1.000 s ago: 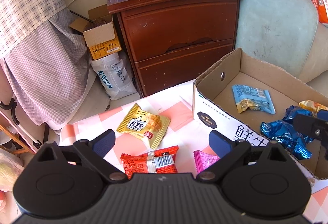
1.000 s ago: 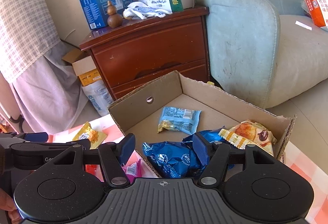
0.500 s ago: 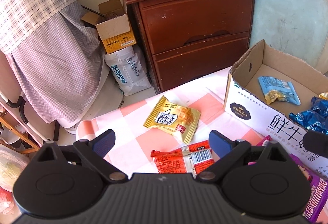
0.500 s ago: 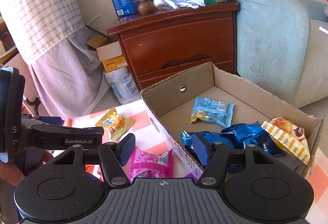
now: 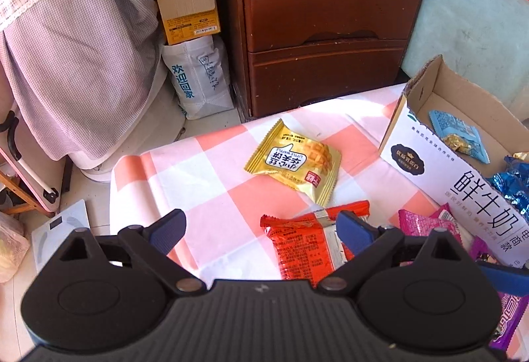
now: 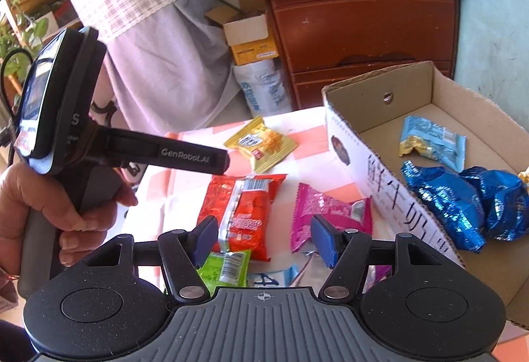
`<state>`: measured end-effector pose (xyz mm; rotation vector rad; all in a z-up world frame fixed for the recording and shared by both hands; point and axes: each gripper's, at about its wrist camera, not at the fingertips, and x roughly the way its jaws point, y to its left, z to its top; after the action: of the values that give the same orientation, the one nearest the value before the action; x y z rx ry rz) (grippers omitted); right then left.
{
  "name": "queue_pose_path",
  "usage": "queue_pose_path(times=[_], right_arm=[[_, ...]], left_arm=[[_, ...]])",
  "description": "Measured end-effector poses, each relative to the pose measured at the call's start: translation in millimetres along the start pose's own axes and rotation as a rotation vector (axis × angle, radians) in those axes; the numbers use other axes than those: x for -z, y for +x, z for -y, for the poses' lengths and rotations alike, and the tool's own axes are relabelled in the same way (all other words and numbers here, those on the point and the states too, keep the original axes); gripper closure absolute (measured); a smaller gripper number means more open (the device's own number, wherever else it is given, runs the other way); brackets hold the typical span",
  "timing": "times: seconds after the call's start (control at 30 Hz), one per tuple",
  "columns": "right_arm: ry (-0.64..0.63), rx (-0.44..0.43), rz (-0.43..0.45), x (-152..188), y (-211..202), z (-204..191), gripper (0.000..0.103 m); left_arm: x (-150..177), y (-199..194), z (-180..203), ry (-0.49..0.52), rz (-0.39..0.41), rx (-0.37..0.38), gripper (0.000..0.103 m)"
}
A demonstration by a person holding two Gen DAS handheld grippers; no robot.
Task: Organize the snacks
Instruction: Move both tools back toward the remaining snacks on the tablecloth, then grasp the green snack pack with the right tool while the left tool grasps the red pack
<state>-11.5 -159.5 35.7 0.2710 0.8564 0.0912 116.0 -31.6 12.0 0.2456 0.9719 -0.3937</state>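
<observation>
Here, left tongs [image 5: 259, 231] apart over red packet [image 5: 302, 246], right tongs [image 6: 261, 241] apart, empty, above pink packet [image 6: 327, 213] beside cardboard box [image 6: 390, 183].

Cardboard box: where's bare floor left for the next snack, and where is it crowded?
Inside the cardboard box, the floor is bare along the back wall and far-left corner, behind the light blue packet. The near-right side is crowded with blue foil packets. On the tablecloth, the left side beside the yellow waffle packet is free.

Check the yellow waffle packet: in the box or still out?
Out. The yellow waffle packet lies flat on the checked tablecloth, left of the cardboard box, apart from it.
</observation>
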Motion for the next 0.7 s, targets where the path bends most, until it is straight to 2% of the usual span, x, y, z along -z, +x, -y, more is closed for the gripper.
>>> queue_pose_path(times=[0.17, 0.27, 0.4, 0.53, 0.6, 0.7], right_arm=[[-0.048, -0.077, -0.097, 15, 16, -18, 0.041], [-0.078, -0.080, -0.138, 23, 24, -27, 0.036], [-0.097, -0.066, -0.170, 34, 35, -33, 0.035], [-0.131, -0.055, -0.156, 39, 37, -41, 0.034], [-0.115, -0.065, -0.152, 38, 37, -41, 0.026], [-0.107, -0.070, -0.144, 39, 37, -43, 0.022]], left_arm=[[5, 9, 6, 0.041, -0.045, 0.070, 0.006], [8, 18, 10, 0.056, -0.081, 0.123, 0.006], [11, 26, 16, 0.081, -0.091, 0.130, 0.006], [9, 28, 19, 0.090, -0.091, 0.168, 0.006], [8, 28, 19, 0.101, -0.089, 0.173, 0.006], [9, 28, 19, 0.117, -0.085, 0.167, 0.006]])
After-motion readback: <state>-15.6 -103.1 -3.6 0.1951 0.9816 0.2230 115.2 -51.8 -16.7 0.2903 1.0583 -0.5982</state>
